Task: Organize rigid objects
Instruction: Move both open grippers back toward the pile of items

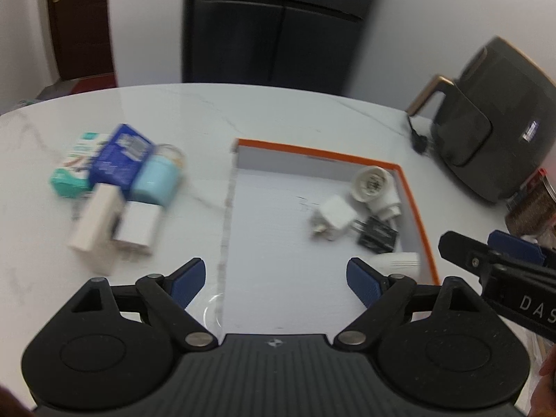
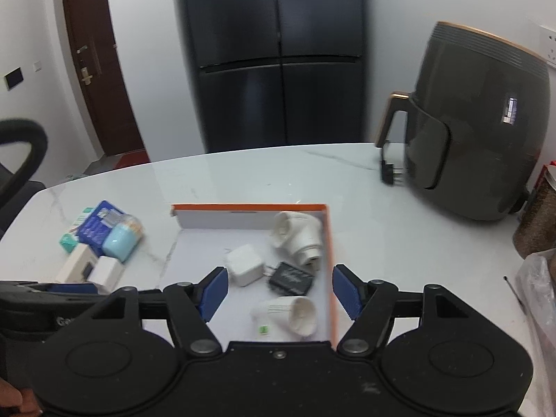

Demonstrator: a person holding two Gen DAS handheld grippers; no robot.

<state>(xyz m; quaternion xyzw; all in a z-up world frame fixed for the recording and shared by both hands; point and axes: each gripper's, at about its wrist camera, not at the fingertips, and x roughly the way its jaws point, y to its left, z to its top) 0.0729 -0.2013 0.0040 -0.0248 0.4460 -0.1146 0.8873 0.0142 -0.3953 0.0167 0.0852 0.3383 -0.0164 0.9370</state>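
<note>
box: shallow white box with an orange rim [image 2: 326, 243] lies open on the white marble desk [image 2: 243, 173], and serves as the landmark for everything below.
inside box, far right corner: a white socket adapter [image 2: 297, 234] lies against the right wall.
inside box, middle: a white cube charger [image 2: 243, 264], with a black adapter [image 2: 292, 278] just to its right, the two near or touching.
inside box, near right corner: a second white round adapter [image 2: 295, 312] lies on its side close to the right wall.
left of box: a cluster well apart from it on the desk, made of a teal carton [image 1: 69, 170], a blue carton [image 1: 120, 158], a pale blue jar [image 1: 154, 182], a long white box [image 1: 93, 224] and a white charger [image 1: 137, 229], all packed together.
right of box: a dark air fryer [image 2: 476, 132] stands on the desk, its plug [image 2: 389, 170] lying beside it.
behind box: a black fridge [image 2: 278, 52] beyond the desk edge.
left tool [image 1: 276, 279]: jaws spread wide, nothing between the blue pads, hovering over the near left edge of the box.
right tool [image 2: 279, 290]: jaws apart and empty, hanging above the near right part of the box, over the round adapter without gripping it.
</note>
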